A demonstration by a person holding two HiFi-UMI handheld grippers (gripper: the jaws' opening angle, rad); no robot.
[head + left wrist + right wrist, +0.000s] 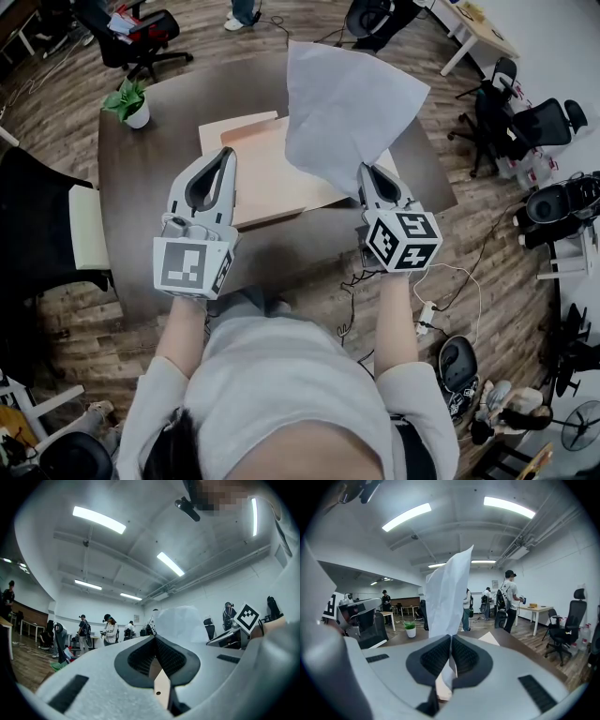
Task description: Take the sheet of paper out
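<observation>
Large white sheet of paper [347, 98] is up in the air, clear of the dark brown tabletop [141, 187]. It stands up from the right tongs [364, 171] and fans out above and beyond them. The flat tan envelope [272, 178] lies on the tabletop below, between the two tongs.

Left tongs [228, 155] sit over the envelope's near-left corner, well left of the sheet.

From the head view, the sheet's lower edge covers the right tongs' tips and the envelope's far-right part. From the left gripper view, the sheet is only a pale shape [180, 623] past the tips.

Right tongs [451, 637]: clenched on the sheet's [447, 597] bottom edge, with paper running down between the pads.

Left tongs [154, 638]: tips pressed together, nothing sticking out past them. I can't tell whether the envelope's edge is caught there.

Small potted green plant [129, 101] at the far-left corner.
</observation>
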